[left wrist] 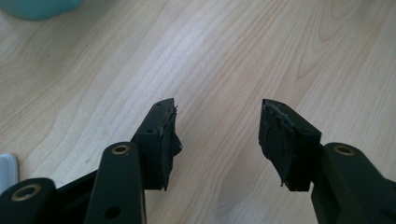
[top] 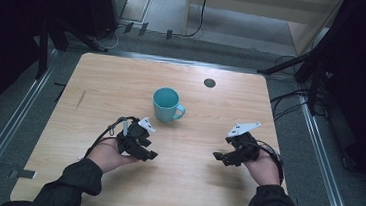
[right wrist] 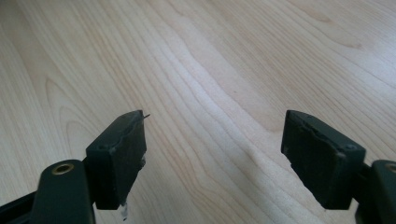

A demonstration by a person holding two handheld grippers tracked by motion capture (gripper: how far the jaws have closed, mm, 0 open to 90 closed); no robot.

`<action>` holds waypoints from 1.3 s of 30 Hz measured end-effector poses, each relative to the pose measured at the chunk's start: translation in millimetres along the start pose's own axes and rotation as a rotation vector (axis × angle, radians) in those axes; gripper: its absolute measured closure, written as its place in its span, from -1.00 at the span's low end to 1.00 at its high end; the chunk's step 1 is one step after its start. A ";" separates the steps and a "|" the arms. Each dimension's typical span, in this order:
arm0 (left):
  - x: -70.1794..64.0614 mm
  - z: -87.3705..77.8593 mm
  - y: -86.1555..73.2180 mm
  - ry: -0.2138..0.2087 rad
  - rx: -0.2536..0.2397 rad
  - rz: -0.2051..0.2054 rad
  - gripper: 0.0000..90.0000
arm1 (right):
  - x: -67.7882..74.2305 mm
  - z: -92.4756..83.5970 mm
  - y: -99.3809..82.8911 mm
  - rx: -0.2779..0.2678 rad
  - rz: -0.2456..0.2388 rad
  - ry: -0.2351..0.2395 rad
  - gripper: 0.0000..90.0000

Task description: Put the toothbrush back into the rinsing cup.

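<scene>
Teal mug [top: 166, 104] sits upright on the wooden table [top: 204, 185], just past table centre toward 12 o'clock, handle pointing to about 4 o'clock. Left gripper [top: 150, 155] is held low over the table at roughly 7 o'clock from the mug, near it but apart, aimed toward 3–4 o'clock. Right gripper [top: 216, 156] is well apart from the mug at about 4 o'clock from it, aimed toward 9 o'clock, so the two grippers point at each other across bare wood. Left gripper view: jaws spread wide with nothing between them, only table grain, and a teal edge of the mug [left wrist: 39, 7] shows at the 11 o'clock corner. Right gripper view: jaws also spread wide — nothing gripped. A small dark round hole [top: 210, 83] sits in the tabletop at 1 o'clock from the mug. The person's dark sleeves [top: 71, 183] enter from 6 o'clock.
</scene>
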State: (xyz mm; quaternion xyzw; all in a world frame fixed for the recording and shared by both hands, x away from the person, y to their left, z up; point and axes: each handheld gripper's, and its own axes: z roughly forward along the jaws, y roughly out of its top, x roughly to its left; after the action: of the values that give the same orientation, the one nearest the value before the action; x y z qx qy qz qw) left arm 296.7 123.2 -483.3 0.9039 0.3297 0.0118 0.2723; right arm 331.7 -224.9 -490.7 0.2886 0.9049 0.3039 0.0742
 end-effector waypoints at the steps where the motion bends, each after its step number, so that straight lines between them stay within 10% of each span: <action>1: 0.3 -0.9 -0.3 0.004 -0.003 -0.003 0.05 | -0.4 -0.5 -0.3 -0.006 0.011 -0.006 -0.54; 13: 9.3 -8.3 -3.6 -0.008 -0.004 -0.053 0.09 | 0.7 -1.7 -0.1 -0.014 0.040 0.036 -0.54; 39: 22.4 -26.9 -11.3 0.003 -0.037 -0.085 0.04 | 4.4 2.8 2.1 0.048 -0.073 0.036 -0.48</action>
State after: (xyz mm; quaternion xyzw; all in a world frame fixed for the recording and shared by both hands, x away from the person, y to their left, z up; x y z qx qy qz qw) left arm 302.2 156.9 -469.6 0.8839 0.3678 0.0075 0.2887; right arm 329.9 -219.6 -491.5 0.2514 0.9231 0.2843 0.0619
